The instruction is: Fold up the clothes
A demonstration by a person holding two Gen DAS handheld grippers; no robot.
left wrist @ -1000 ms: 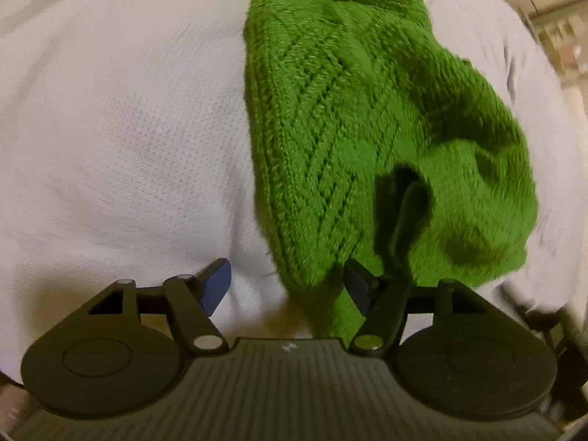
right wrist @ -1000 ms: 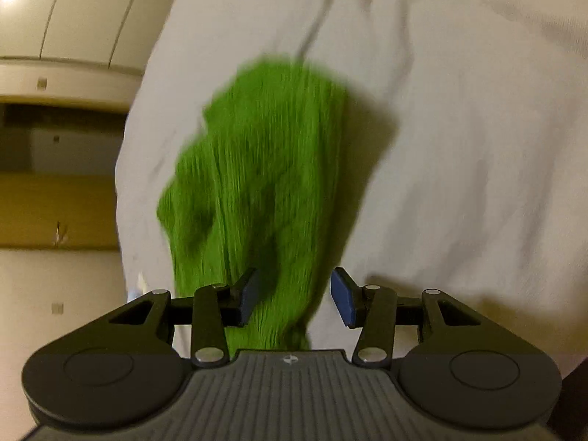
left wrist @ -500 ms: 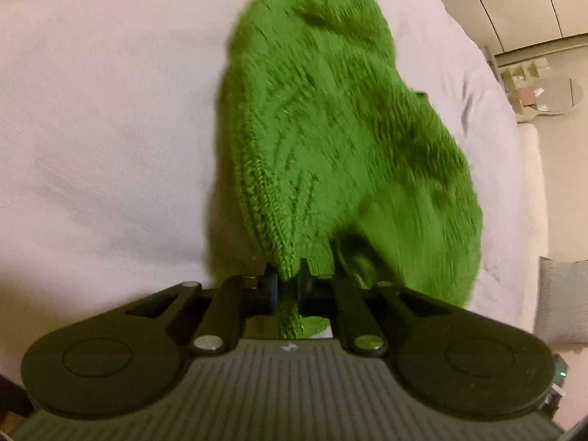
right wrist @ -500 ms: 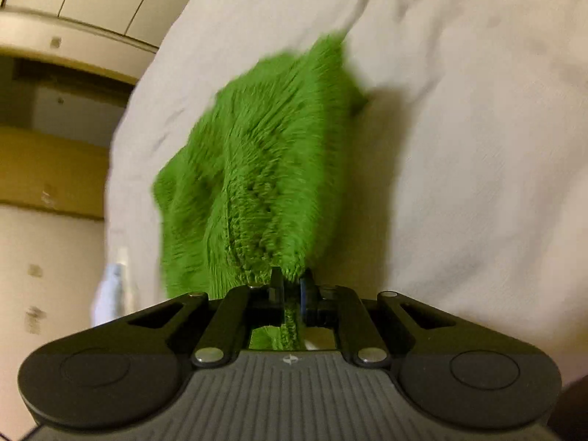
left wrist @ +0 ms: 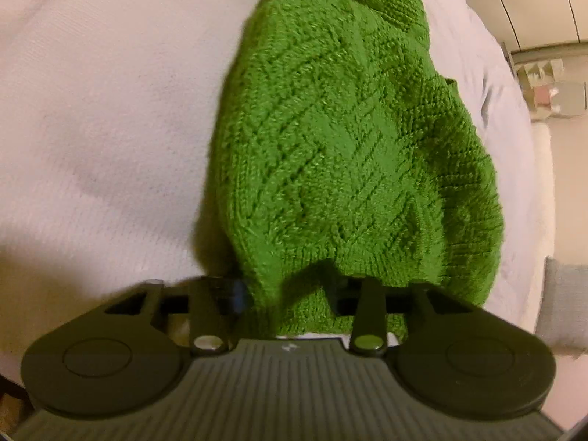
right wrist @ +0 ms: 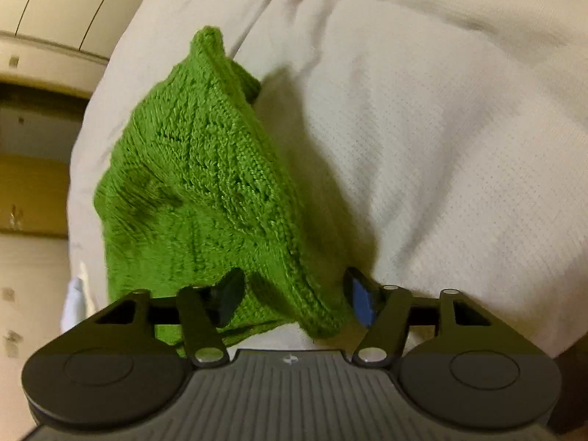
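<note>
A green knitted garment (left wrist: 349, 139) lies bunched and folded on a white bedspread (left wrist: 92, 110). My left gripper (left wrist: 290, 294) is open, its jaws apart on either side of the garment's near edge, which drapes between and over them. The same garment shows in the right wrist view (right wrist: 205, 191). My right gripper (right wrist: 294, 297) is also open, with the garment's near corner lying between its spread jaws. The blue pad (right wrist: 362, 303) of the right finger is bare.
The white bedspread (right wrist: 441, 147) has wrinkles toward the far side. The bed's edge drops off at the left of the right wrist view, with a wall and wooden furniture (right wrist: 33, 183) beyond. A shelf with small items (left wrist: 544, 88) stands past the bed.
Both grippers were shut on the garment's edge half a second ago and have now opened, letting the garment go. The garment has settled onto the bed.
</note>
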